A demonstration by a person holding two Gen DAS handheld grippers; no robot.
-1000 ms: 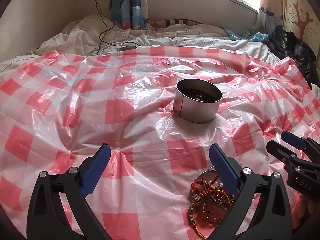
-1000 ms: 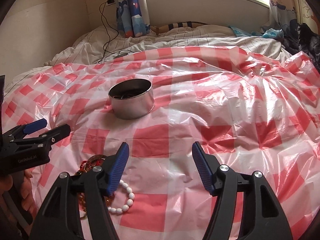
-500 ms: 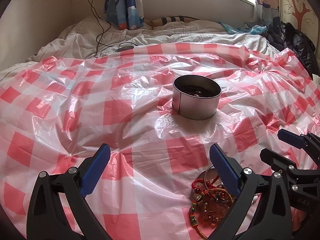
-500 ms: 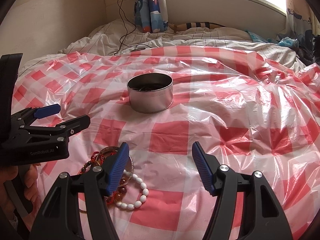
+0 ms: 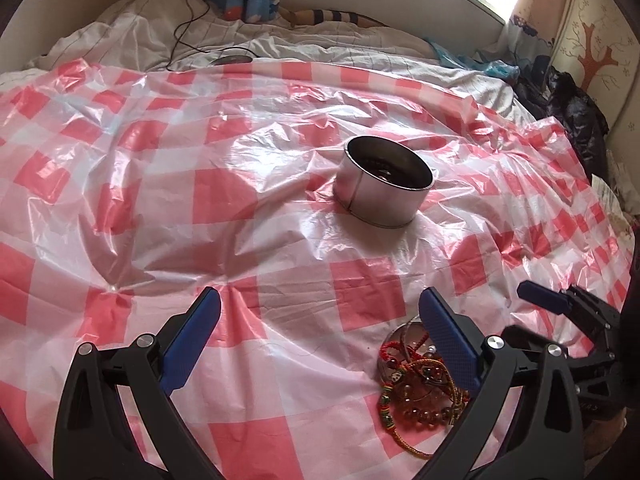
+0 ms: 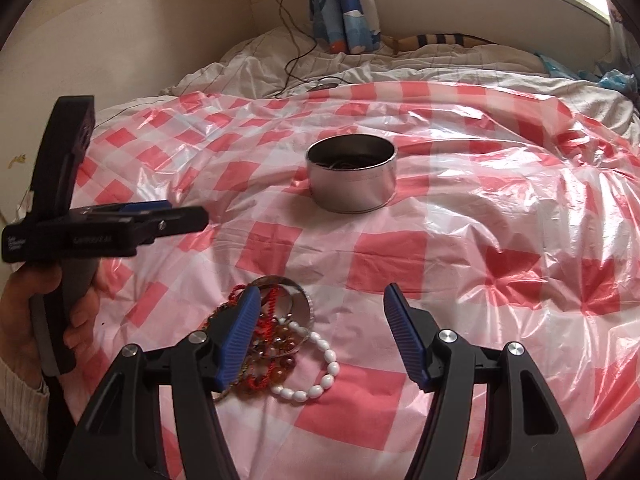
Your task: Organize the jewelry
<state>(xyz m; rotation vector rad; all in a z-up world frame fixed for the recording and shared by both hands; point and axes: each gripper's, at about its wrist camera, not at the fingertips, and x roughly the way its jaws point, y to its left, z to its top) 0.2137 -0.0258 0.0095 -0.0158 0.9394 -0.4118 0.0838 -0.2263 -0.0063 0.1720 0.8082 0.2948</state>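
A pile of jewelry [image 5: 416, 380] lies on the red-checked plastic sheet: red cords, amber beads and a metal bangle. In the right wrist view the pile [image 6: 276, 336] also shows a white bead bracelet [image 6: 316, 376]. A round metal tin [image 5: 384, 182] stands farther back, with dark items inside; it also shows in the right wrist view [image 6: 352, 174]. My left gripper [image 5: 320, 328] is open and empty, with the pile under its right finger. My right gripper [image 6: 320, 324] is open and empty, with the pile under its left finger.
The checked plastic sheet [image 5: 160, 200] covers a soft bed and is wrinkled. White bedding [image 6: 320, 68] and a black cable [image 5: 188, 24] lie behind it. A dark jacket [image 5: 572, 116] is heaped at the right. A wall [image 6: 120, 40] stands to the left.
Both grippers have shifted so the jewelry pile sits closer in view. The right gripper has swung left, bringing the pile and the left gripper more into its view. Both stay open.
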